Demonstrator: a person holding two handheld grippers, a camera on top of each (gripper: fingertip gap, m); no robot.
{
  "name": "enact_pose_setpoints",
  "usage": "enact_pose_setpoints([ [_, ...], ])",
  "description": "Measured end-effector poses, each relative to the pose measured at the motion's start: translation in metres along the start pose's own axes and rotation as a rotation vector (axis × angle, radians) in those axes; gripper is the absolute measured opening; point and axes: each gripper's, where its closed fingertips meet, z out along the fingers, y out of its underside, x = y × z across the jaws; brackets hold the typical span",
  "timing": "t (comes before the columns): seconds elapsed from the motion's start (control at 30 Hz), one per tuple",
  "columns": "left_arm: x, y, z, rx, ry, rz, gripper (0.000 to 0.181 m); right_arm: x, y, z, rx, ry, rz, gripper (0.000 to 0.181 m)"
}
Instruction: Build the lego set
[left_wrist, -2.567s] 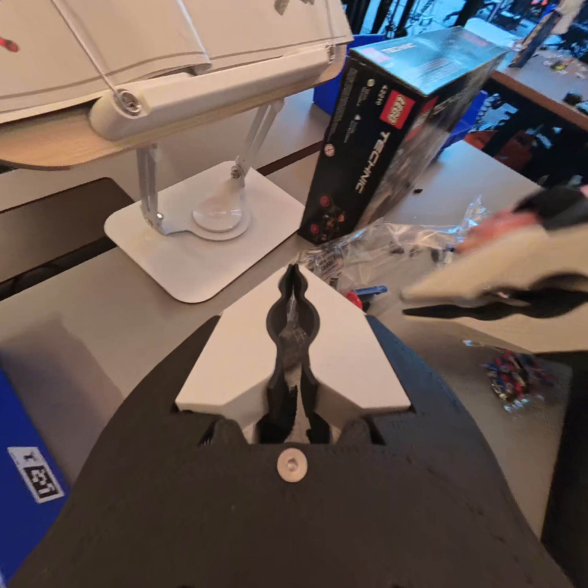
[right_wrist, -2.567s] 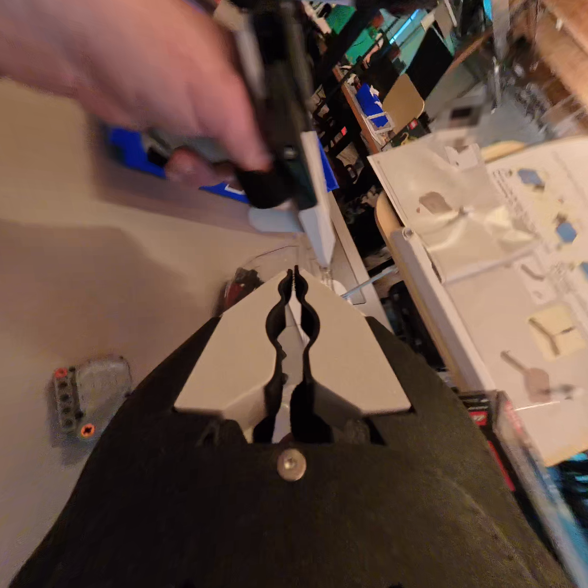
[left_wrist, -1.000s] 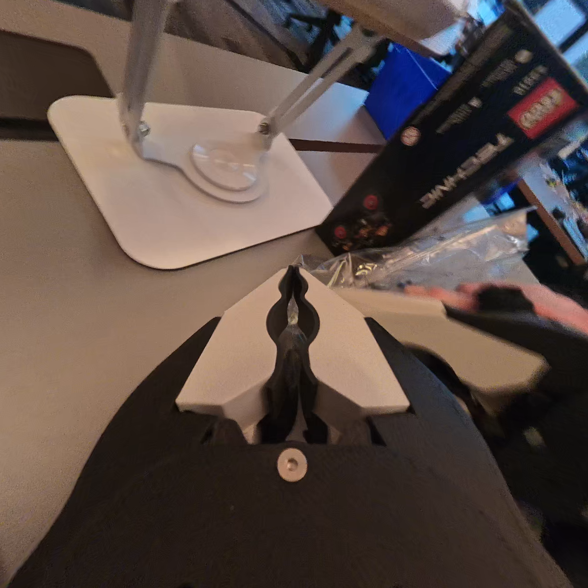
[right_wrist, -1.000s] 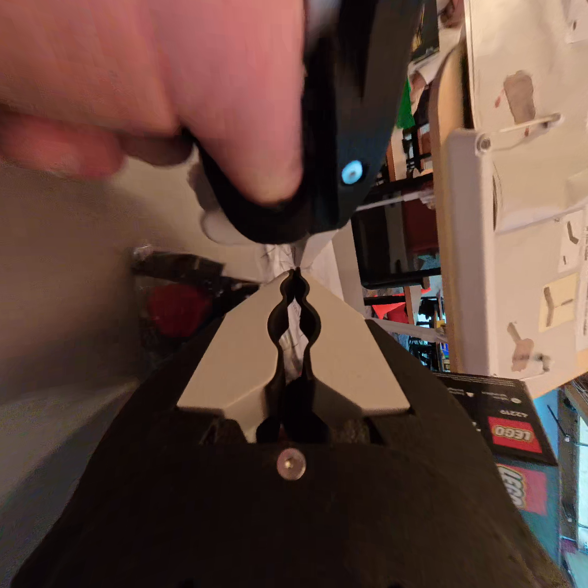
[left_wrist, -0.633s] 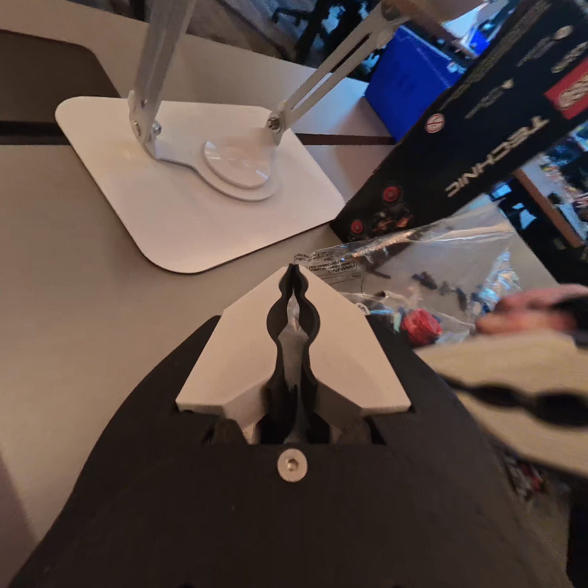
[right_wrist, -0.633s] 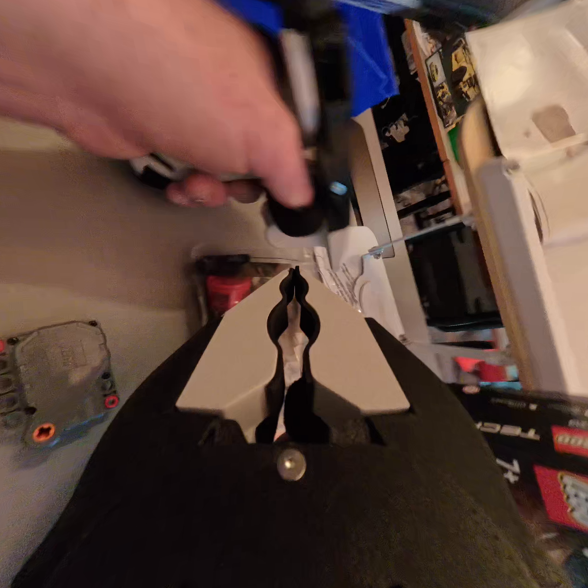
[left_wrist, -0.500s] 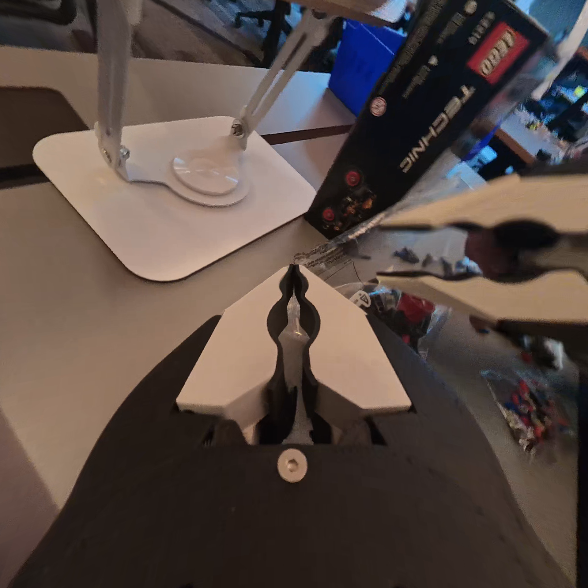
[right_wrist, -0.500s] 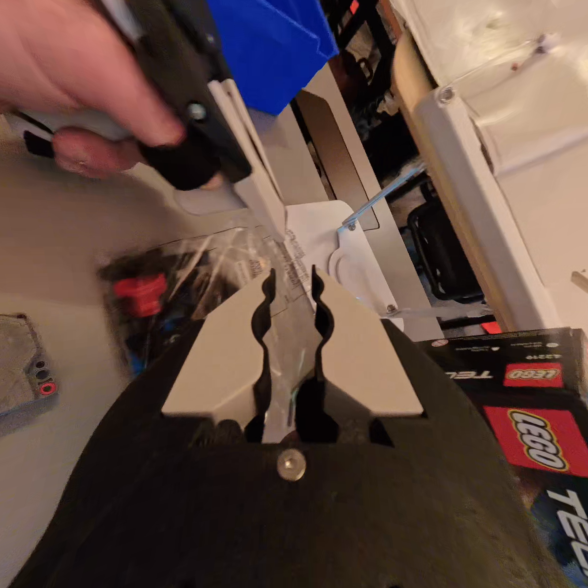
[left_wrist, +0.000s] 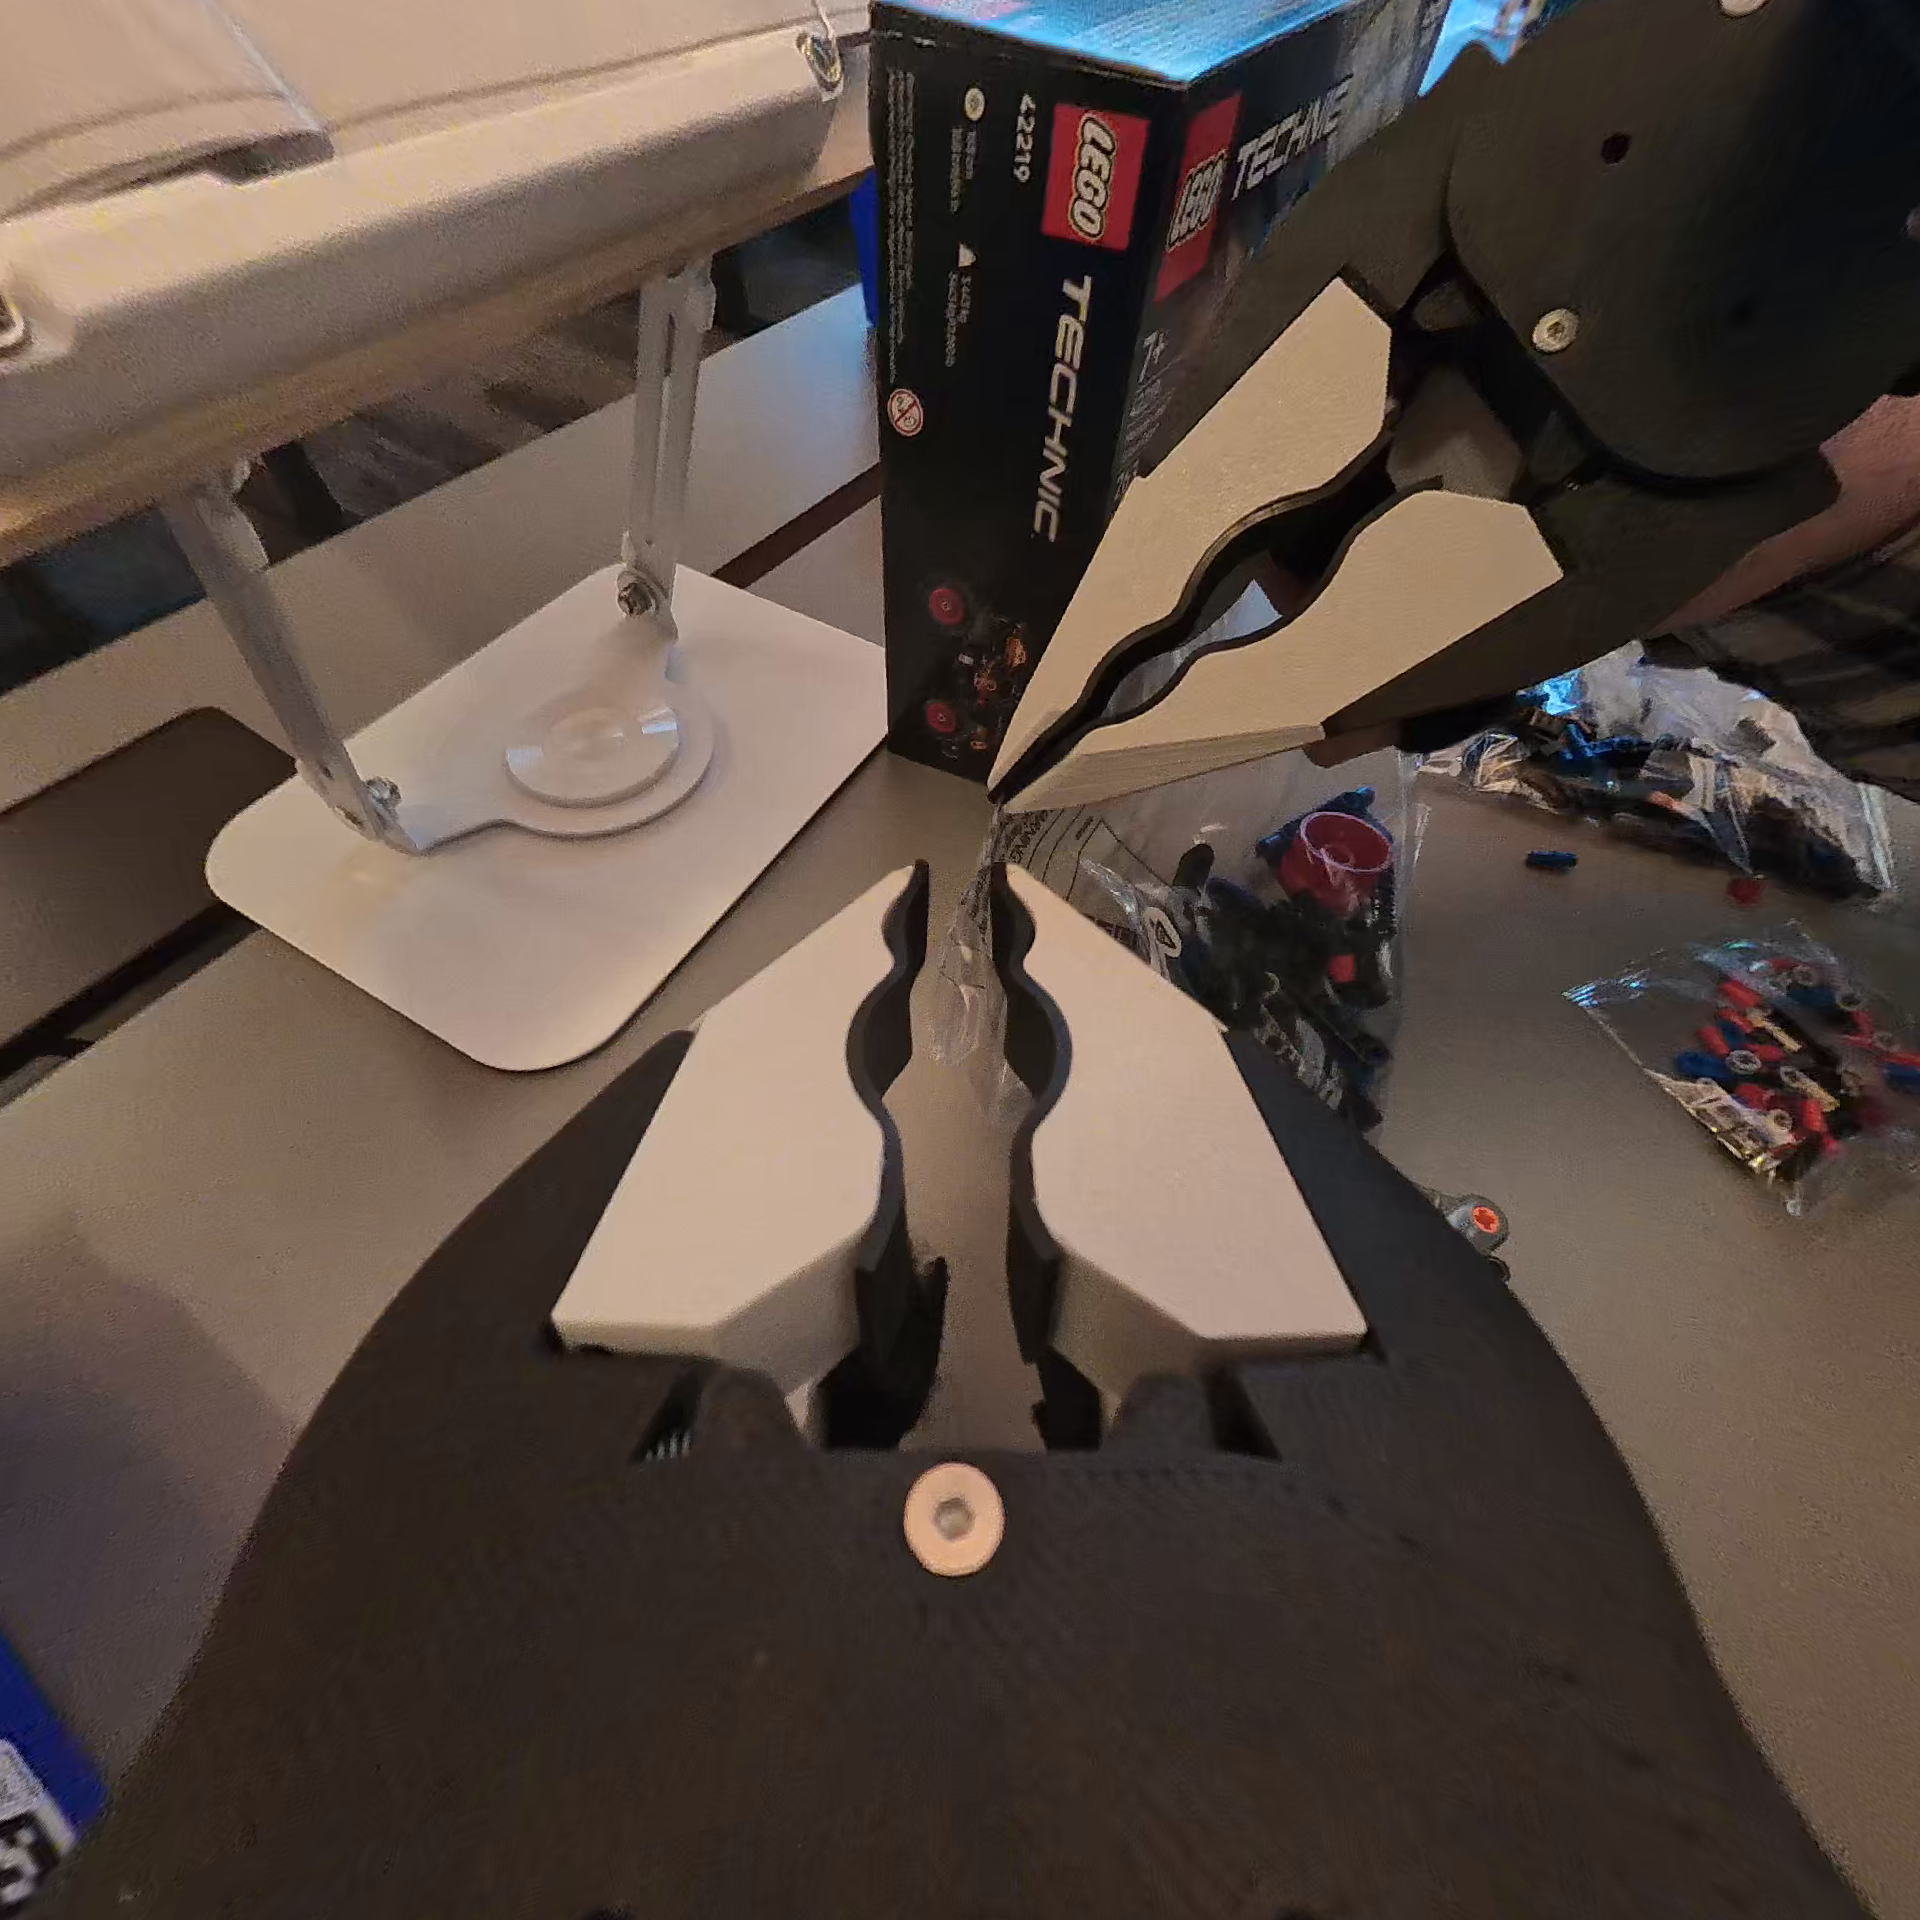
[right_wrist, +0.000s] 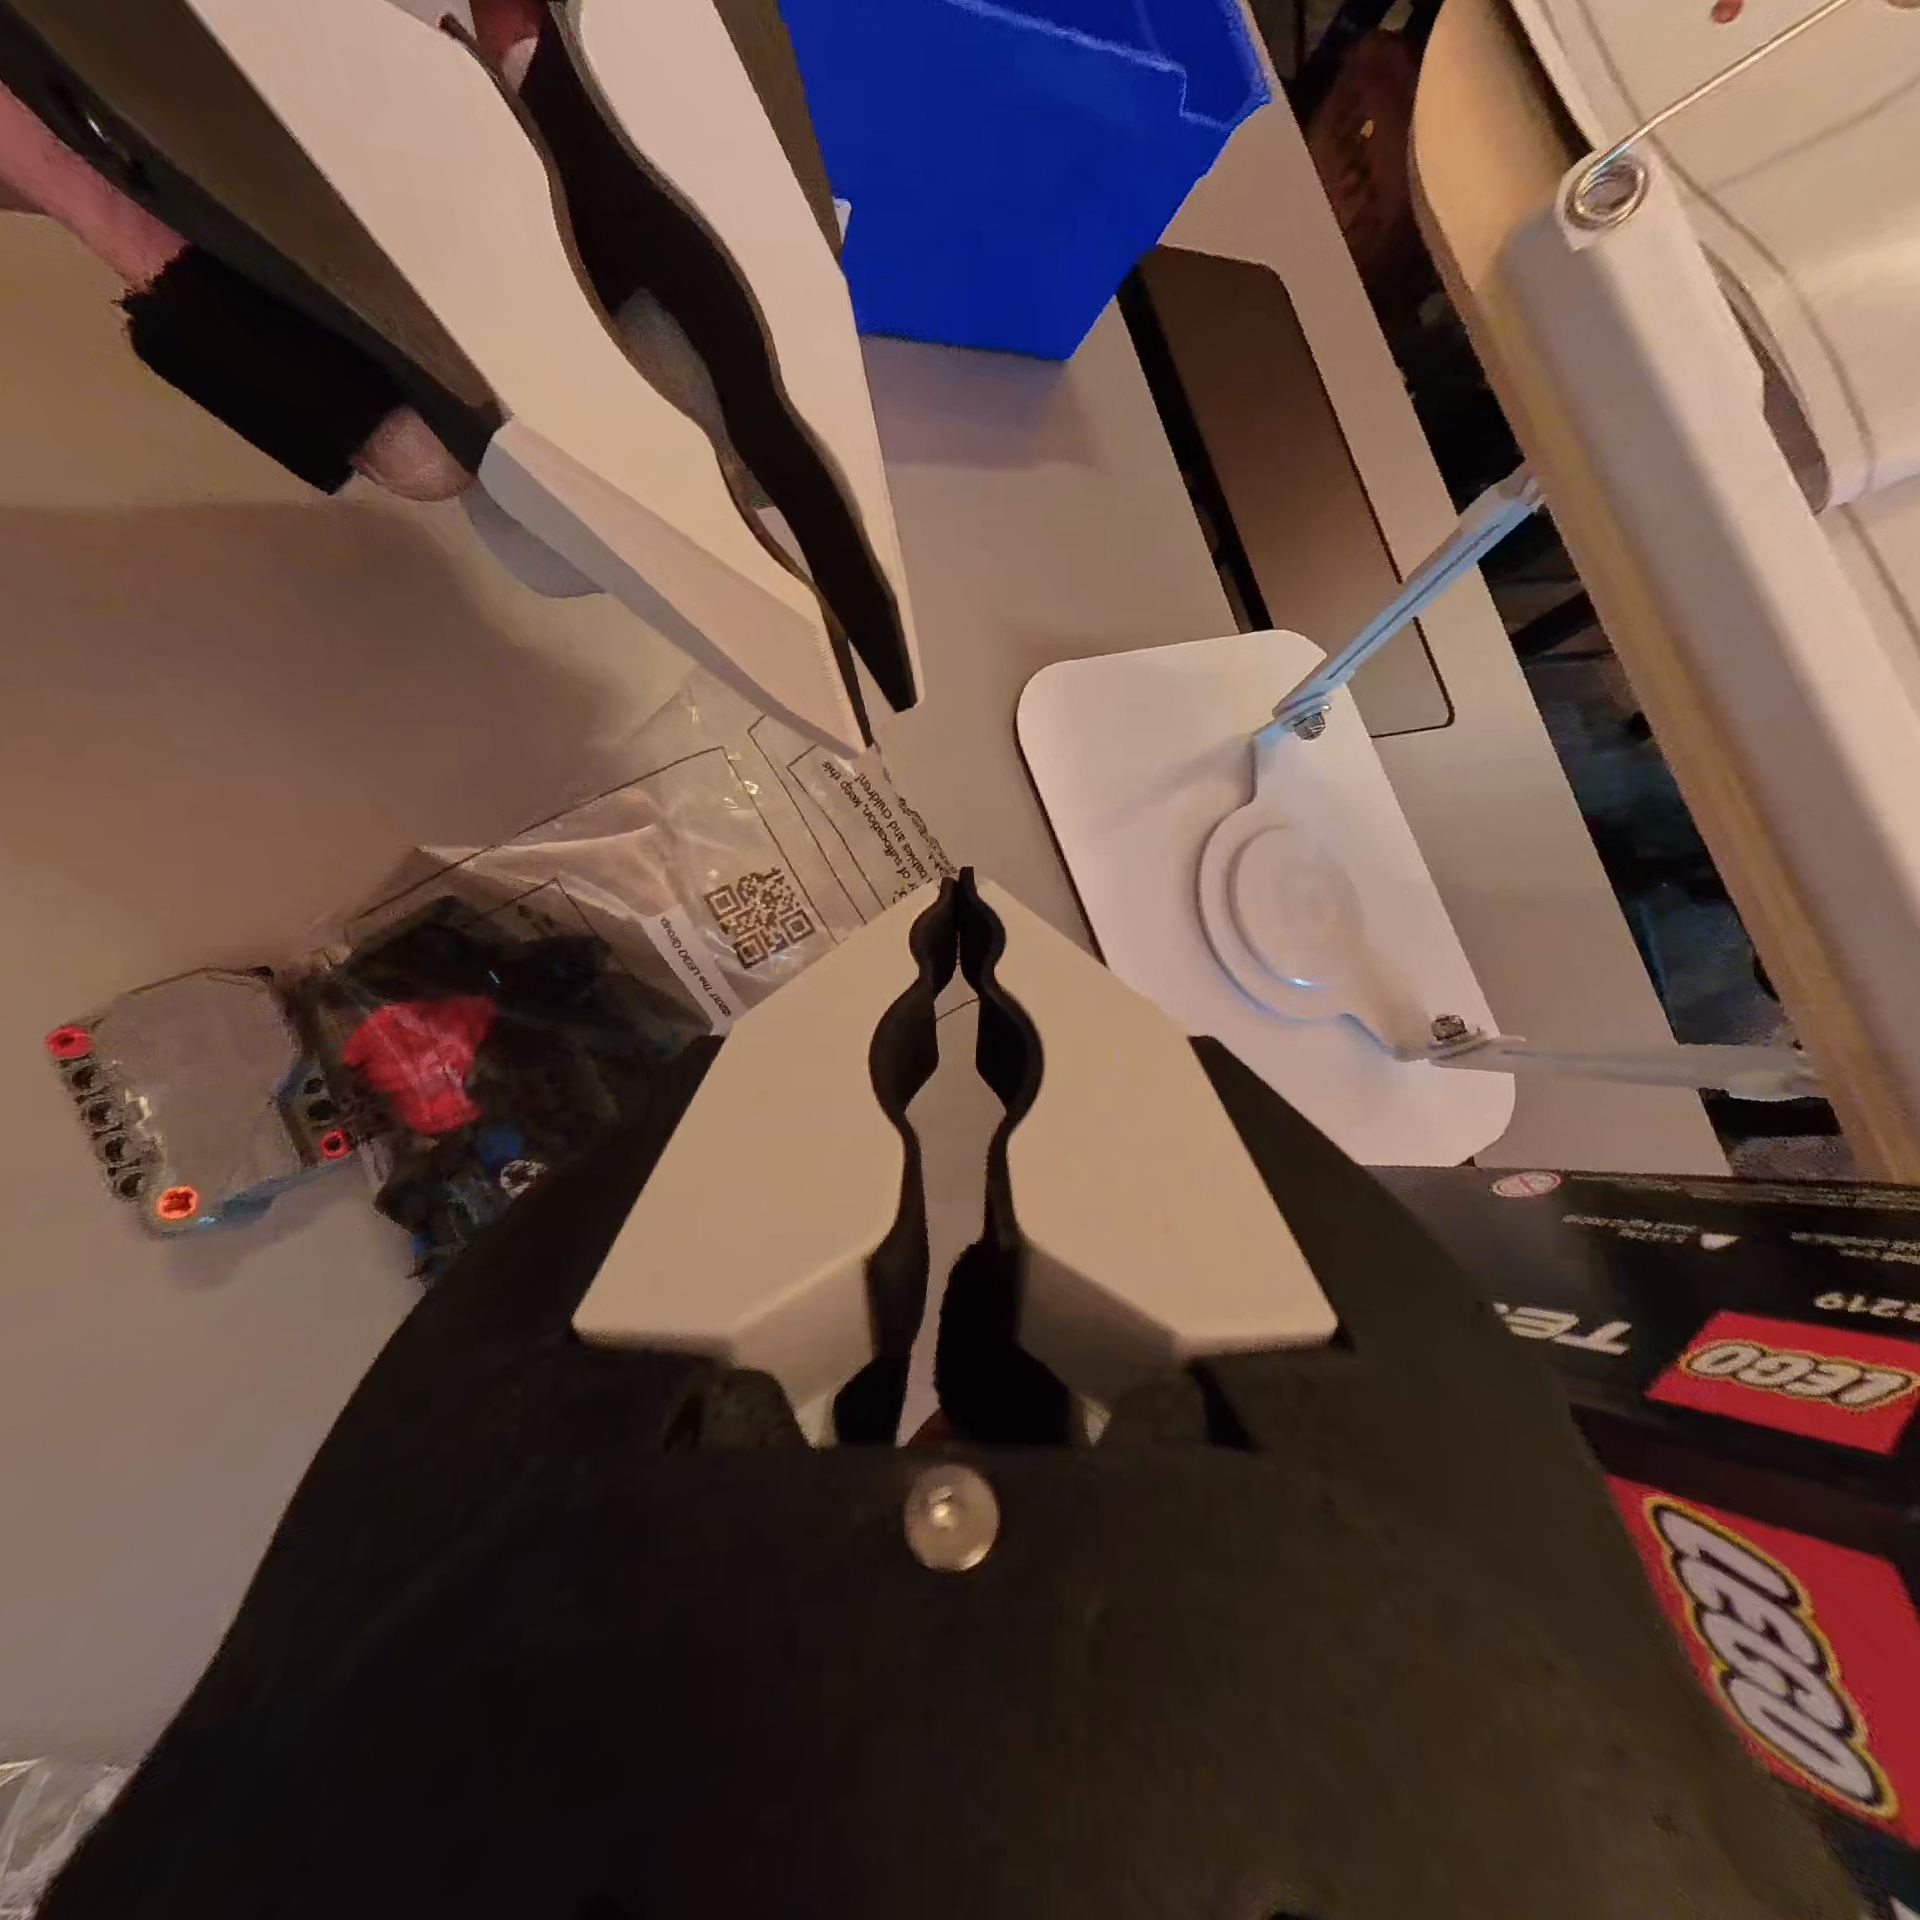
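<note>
Left wrist view, parts bag (left_wrist: 1226, 935) corner between parted left tool (left_wrist: 956, 883) fingers

A clear, crinkled plastic bag (left_wrist: 1226, 914) with a glossy sheen is seen on the matt, smooth table (left_wrist: 312, 1164). The box (left_wrist: 997, 416) is made of glossy printed cardboard. The stand base (left_wrist: 499, 914) is finished in smooth white, with bare metal struts (left_wrist: 665, 416) and bolts. The gripper fingers (left_wrist: 748, 1122) are formed of matt white plastic lined with black, set in a rough, grainy black body (left_wrist: 935, 1714). The bin (right_wrist: 997, 187) is of smooth blue plastic.
</note>
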Motion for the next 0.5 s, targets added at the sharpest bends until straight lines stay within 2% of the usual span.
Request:
enact_pose_setpoints([
  [0.13,0.000,0.010,0.011,-0.092,-0.016,0.067,0.013,-0.004,-0.006,-0.003,0.030,-0.007,-0.004,0.000],
  [0.23,0.006,0.004,0.015,-0.056,0.029,0.052,0.001,-0.004,-0.006,-0.003,0.012,0.005,-0.028,0.000],
  [0.5,0.012,0.001,0.013,-0.059,0.077,0.101,0.000,-0.004,-0.013,-0.002,0.031,0.018,-0.083,0.000],
])
